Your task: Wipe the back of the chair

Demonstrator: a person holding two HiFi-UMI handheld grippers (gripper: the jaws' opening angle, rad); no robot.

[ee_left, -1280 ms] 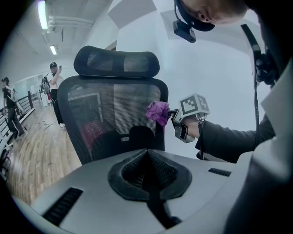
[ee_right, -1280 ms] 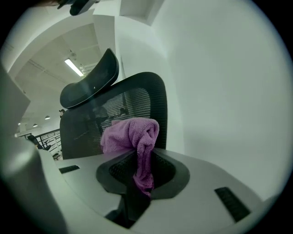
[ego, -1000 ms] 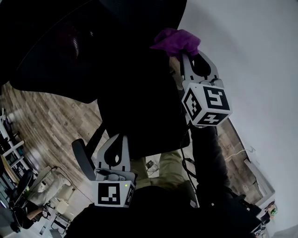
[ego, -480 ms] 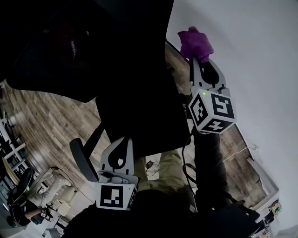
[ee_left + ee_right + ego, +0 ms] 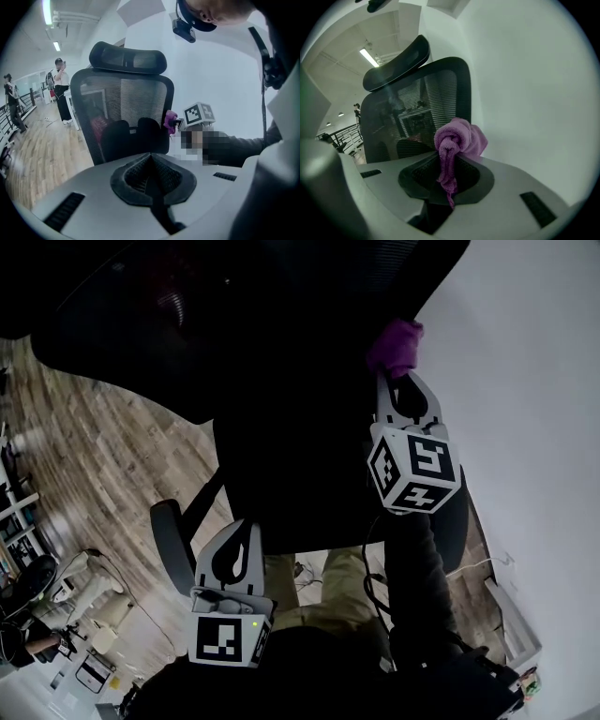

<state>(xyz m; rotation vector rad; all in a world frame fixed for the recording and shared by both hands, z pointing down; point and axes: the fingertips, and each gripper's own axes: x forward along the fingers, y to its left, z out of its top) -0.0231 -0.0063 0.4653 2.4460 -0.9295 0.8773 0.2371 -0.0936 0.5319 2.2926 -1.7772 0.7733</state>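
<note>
A black mesh office chair with a headrest fills the top of the head view, its back dark and close. In the left gripper view the chair back stands upright ahead, and in the right gripper view the chair back is just beyond the jaws. My right gripper is shut on a bunched purple cloth, held at the right edge of the chair back; the cloth bulges from the jaws. The cloth also shows beside the chair frame. My left gripper sits lower, shut with nothing in it.
A white wall stands close on the right. Wood floor lies to the left, with an armrest near my left gripper. People stand far off beside a railing, and cables lie on the floor below.
The right gripper with the purple cloth has moved down and back against the chair's right edge after swinging out toward the wall. The left gripper has barely shifted.
</note>
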